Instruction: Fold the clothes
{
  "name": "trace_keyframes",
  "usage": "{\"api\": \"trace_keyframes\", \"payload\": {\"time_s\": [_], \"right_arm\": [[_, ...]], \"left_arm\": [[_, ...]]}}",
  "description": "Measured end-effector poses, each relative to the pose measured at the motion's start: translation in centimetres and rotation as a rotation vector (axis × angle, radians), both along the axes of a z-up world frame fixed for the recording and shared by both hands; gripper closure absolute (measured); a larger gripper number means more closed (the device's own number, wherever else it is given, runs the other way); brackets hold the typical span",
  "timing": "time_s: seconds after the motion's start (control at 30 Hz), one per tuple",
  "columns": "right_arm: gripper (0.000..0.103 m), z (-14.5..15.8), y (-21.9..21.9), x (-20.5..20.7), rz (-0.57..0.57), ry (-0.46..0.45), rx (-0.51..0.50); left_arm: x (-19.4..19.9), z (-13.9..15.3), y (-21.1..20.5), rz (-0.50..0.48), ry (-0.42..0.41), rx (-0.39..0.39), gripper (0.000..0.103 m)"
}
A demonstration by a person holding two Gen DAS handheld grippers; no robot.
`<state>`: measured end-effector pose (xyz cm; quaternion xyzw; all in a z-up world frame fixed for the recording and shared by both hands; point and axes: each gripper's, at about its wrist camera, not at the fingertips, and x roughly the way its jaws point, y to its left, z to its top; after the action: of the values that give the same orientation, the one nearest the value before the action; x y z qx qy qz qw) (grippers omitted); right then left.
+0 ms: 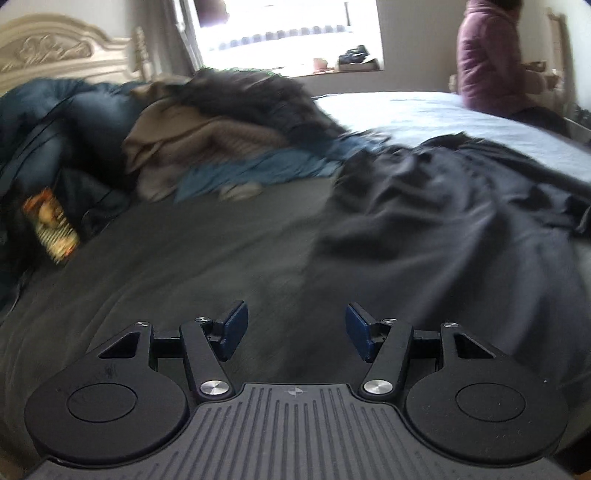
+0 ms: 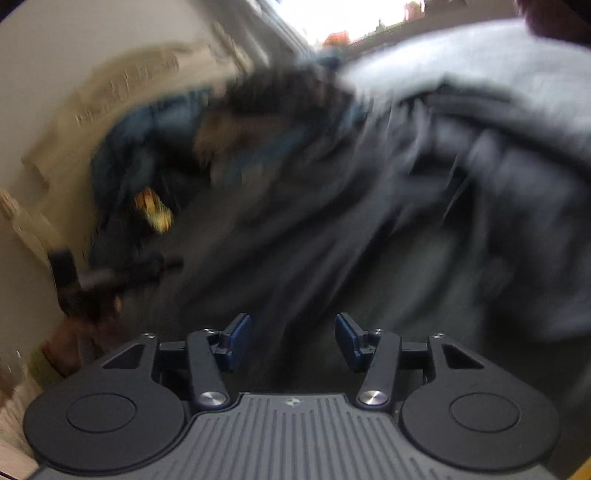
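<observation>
A crumpled black garment (image 1: 454, 206) lies on the dark grey bed cover (image 1: 192, 258), to the right and ahead of my left gripper (image 1: 295, 325). That gripper hovers low over the cover, open, with nothing between its blue pads. The right wrist view is heavily motion-blurred. My right gripper (image 2: 293, 338) is open too, with only dark blurred fabric (image 2: 424, 221) beyond it. At the head of the bed sits a heap of clothes: a tan knit (image 1: 192, 147), a blue piece (image 1: 258, 170) and a dark furry one (image 1: 258, 96).
A dark blue padded coat (image 1: 55, 125) fills the left side beside a small colourful packet (image 1: 50, 225). A carved cream headboard (image 1: 66, 55) and a bright window (image 1: 288, 33) stand behind. A person in a purple jacket (image 1: 487, 55) stands at the far right.
</observation>
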<state>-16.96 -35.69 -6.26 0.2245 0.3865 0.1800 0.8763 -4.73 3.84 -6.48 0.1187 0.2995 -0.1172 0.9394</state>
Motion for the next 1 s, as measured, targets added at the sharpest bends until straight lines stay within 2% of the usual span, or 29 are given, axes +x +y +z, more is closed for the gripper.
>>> {"api": "trace_keyframes", "payload": {"time_s": [0.17, 0.27, 0.33, 0.37, 0.4, 0.47, 0.67, 0.8, 0.83, 0.87, 0.93, 1.0], "right_arm": [[0.045, -3.4, 3.7, 1.2, -0.026, 0.111, 0.037], [0.047, -4.1, 4.8, 1.9, -0.044, 0.122, 0.063], [0.067, -4.3, 5.0, 1.8, -0.071, 0.124, 0.067], [0.089, -4.5, 5.0, 1.6, -0.075, 0.138, 0.08], [0.098, -4.8, 4.9, 1.4, -0.079, 0.155, 0.101], [0.099, -5.3, 4.3, 0.6, -0.085, 0.191, 0.165], [0.099, -6.6, 3.6, -0.6, -0.104, 0.193, 0.231], [0.099, -5.8, 3.9, -0.1, -0.079, 0.161, 0.271], [0.099, -5.5, 3.9, 0.0, -0.071, 0.15, 0.273], [0.099, -5.3, 3.7, -0.1, -0.063, 0.14, 0.281], [0.099, -4.7, 3.9, -0.3, -0.045, 0.116, 0.279], [0.099, -5.1, 3.9, -0.4, -0.044, 0.119, 0.249]], "left_arm": [[1.0, -1.8, 3.7, 0.031, 0.076, -0.077, 0.044], [1.3, -2.6, 4.1, 0.031, 0.103, -0.111, 0.046], [1.5, -3.1, 4.3, 0.033, 0.118, -0.135, 0.049], [1.6, -3.4, 4.4, 0.033, 0.125, -0.147, 0.051], [1.6, -3.7, 4.6, 0.034, 0.132, -0.159, 0.052], [1.7, -3.9, 4.5, 0.032, 0.137, -0.171, 0.053], [1.3, -3.6, 5.1, -0.025, 0.157, -0.25, 0.05], [1.4, -3.8, 5.2, -0.028, 0.182, -0.283, 0.051], [1.3, -3.9, 5.0, -0.027, 0.184, -0.275, 0.057], [1.2, -4.1, 4.8, -0.022, 0.177, -0.257, 0.068], [1.2, -4.1, 4.8, -0.012, 0.168, -0.23, 0.077], [1.3, -4.0, 4.9, -0.01, 0.175, -0.23, 0.078]]}}
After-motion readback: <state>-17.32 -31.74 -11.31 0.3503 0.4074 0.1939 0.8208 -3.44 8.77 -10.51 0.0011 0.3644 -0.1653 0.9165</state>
